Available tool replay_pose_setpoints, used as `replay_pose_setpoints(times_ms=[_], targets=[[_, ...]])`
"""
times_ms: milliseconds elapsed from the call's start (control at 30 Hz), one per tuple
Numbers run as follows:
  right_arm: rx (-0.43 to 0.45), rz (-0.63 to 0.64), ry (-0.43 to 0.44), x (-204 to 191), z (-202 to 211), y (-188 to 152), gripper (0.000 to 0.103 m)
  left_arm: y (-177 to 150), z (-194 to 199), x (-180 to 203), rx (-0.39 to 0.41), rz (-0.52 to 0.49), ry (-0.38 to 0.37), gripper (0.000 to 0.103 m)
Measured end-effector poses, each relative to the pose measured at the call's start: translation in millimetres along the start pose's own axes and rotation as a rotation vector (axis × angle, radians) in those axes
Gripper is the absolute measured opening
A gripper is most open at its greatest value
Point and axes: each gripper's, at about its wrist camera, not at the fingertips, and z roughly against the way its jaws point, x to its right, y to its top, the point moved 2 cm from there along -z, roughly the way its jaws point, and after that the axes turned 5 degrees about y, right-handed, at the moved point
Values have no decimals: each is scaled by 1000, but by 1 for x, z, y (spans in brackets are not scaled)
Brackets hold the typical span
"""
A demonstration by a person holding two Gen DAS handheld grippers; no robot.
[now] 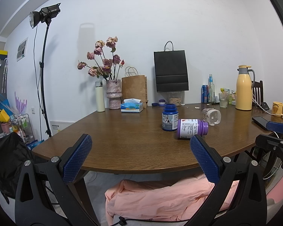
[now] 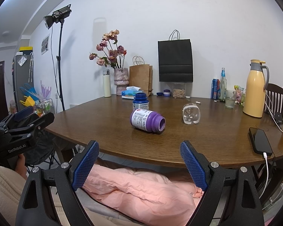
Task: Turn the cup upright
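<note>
- The clear cup (image 2: 191, 116) lies on its side mid-worktop (image 2: 207, 143), right of the purple bottle (image 2: 147, 120).
- Both tongs, left (image 1: 141, 158) and right (image 2: 139, 166), gape empty, short of it.
- Best grip: across its body, then rotate upright.

A dark brown wooden table (image 2: 207, 143) is seen. On it lie a clear plastic cup (image 2: 191, 113) tipped over, a purple bottle (image 2: 147, 120) on its side, an upright blue bottle (image 2: 140, 101) and a black phone (image 2: 260, 140).

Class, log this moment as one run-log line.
left hand-held gripper: open, empty | right hand-held gripper: open, empty | clear cup: on its side | table: untouched
</note>
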Motion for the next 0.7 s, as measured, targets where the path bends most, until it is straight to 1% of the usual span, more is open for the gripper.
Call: replay_pose_setpoints(times_ms=[333,367,433,533,567,633,700], targets=[[0,-1,-1,0,-1,-2,92,0,-1,1,-1,-2,-2,103],[0,-2,-1,0,-1,-1,92,-5,-2,4,0,-6,-4,103],[9,-12,-19,5,-6,-1,92,-6,-6,8,12,-25,-4,103],[24,-35,-25,9,-15,-1,92,-5,-23,11,-16,-20,-29,103],[30,-39,-30,17,-22,0,92,-3,-32,12,-28,-10,-34,103],[29,-23,-28,24,-34,6,92,2,-49,13,-43,1,-54,103],[18,1,-25,30,-45,18,92,10,-66,20,-45,-23,-45,103]])
